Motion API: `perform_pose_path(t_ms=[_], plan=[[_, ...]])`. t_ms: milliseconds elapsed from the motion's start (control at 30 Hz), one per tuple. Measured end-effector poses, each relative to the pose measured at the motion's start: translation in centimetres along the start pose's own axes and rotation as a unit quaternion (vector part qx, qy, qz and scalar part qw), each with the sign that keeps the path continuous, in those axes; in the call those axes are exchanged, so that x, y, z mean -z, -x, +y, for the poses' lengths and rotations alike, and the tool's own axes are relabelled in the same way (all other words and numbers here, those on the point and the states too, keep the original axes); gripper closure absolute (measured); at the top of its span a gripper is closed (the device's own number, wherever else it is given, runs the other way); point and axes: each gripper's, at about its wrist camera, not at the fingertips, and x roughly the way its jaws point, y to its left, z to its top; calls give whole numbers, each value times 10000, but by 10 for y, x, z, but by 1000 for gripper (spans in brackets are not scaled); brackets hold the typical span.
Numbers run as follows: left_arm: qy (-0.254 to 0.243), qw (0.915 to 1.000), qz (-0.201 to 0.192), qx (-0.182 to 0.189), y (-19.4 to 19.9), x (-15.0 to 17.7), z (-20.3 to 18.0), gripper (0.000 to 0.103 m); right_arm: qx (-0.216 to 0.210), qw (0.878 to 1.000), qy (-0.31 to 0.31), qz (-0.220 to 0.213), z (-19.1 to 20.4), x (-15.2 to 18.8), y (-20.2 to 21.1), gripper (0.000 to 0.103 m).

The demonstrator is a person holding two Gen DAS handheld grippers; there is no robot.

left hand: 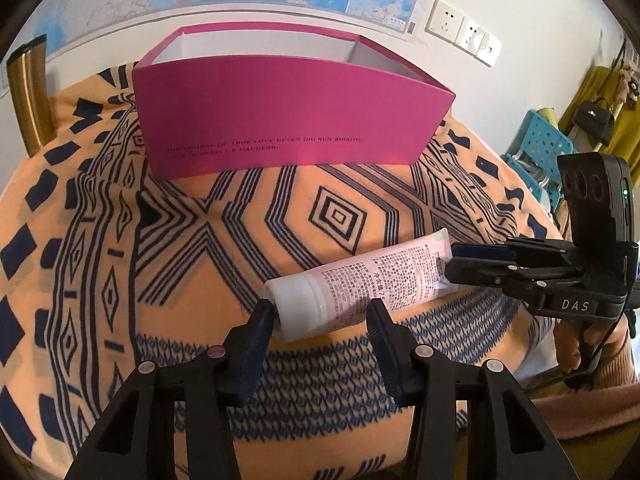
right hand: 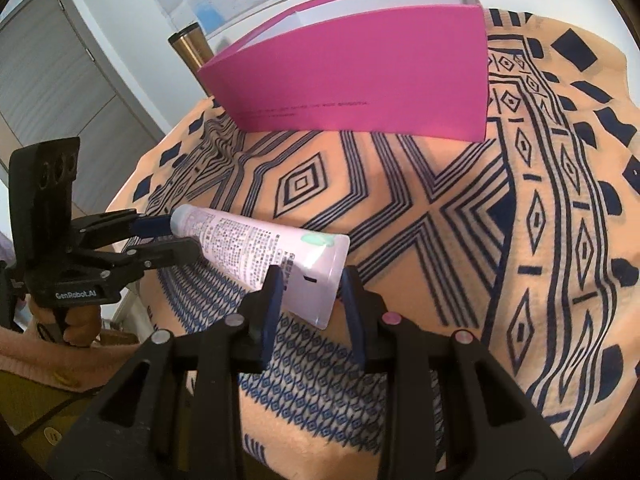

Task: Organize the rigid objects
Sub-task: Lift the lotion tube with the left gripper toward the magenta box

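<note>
Tube [left hand: 360, 284]: lower centre, clamped at cap by left gripper [left hand: 320, 316], at crimp by right gripper [right hand: 312, 280]
Box [left hand: 288, 120]: upper centre, tube not yet inside

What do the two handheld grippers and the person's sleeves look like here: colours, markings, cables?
Both are black plastic. The right gripper has dark blue finger pads, white "DAS" lettering, a green light and a thin black cable. The left gripper reads "GenRobot.AI". Each has silver and pink pivot pins. The sleeve is pink ribbed knit.

Pale pink tube [left hand: 360, 280] with white cap lies flat on patterned cloth; open magenta box [left hand: 288, 112] stands behind
</note>
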Motion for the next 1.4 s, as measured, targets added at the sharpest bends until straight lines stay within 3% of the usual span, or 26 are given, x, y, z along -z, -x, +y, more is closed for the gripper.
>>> perform_pose_path(t_ms=[1400], plan=[[-90, 9985, -526, -95, 16, -30, -8, 55, 234, 9985, 94, -491, 5, -20, 14, 70]])
